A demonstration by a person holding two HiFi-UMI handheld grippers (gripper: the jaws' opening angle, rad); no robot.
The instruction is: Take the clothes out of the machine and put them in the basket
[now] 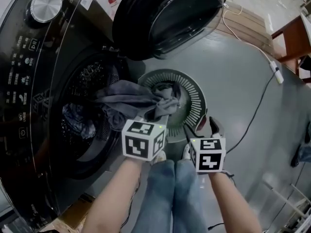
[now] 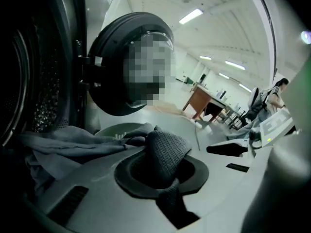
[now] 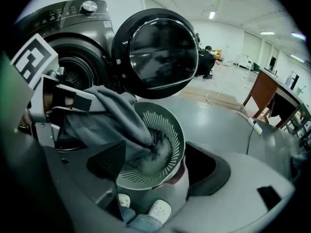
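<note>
Jaws of left gripper [image 1: 161, 114] clench crumpled, ribbed grey garment [image 1: 130, 99]; right gripper [image 1: 202, 129] jaws apart

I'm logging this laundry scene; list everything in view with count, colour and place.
front-loading metal washing machine: one, dark grey, left; round door open.
crumpled grey cloth garment: one, grey, stretched from drum to basket.
other clothes: count unclear, bluish, inside the drum.
slotted round plastic basket: one, pale green, floor before the machine.
thin power cable: one, white, floor at right.
wooden table: one, brown, far right.
left gripper: one, grey, shut on the garment.
right gripper: one, grey, open, at the basket's near edge.
legs in blue jeans: two, blue, below the grippers.
</note>
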